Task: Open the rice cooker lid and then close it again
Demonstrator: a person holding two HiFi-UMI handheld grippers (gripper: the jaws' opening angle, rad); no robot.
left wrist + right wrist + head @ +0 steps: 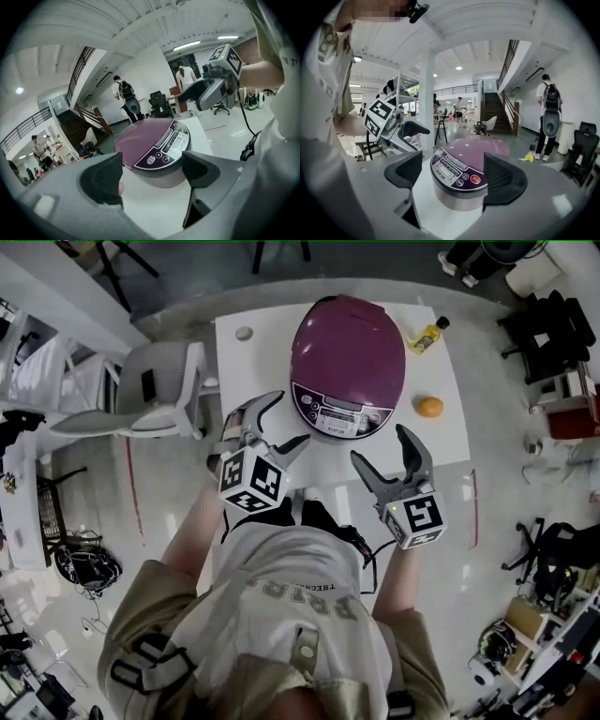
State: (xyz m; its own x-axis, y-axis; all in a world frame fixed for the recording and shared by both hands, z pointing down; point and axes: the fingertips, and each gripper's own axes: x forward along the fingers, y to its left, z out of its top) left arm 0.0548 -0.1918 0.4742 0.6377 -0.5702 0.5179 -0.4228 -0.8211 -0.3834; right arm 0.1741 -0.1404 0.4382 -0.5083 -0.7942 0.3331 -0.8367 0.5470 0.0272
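Opening the lid: not begun, by my reckoning; the purple lid point(342, 338) lies flat and shut on the rice cooker point(349, 381), with no gap showing at its rim.
Closing it again: also left to do, since it can only follow the opening.
Rice cooker's place: about the middle of the white table point(253, 371), between its left and right edges, with the control panel point(339, 413) turned toward the near edge where the person stands.
Left gripper point(284, 421): jaws spread with nothing between the pads; it hangs over the near edge, just short of the cooker's front left, not touching it.
Right gripper point(382, 446): jaws likewise spread and empty; it hangs by the near edge at the cooker's front right, apart from it.
Next step, as I judge: one gripper has to reach the lid release at the front before anything lifts; I cannot make out the release itself.
Brand: "SUPOR" reads on the control panel, beside its small display, in both gripper views.
Other writing: the red round button point(475, 179) carries characters too small for me to read; the shirt's lettering is upside down and unclear.
Marker cubes: black-and-white square patterns only, no words.
Other things on the table: a yellow bottle point(427, 336) toward the far right corner, an orange point(430, 407) by the right edge, a small round thing point(244, 334) near the far left corner.
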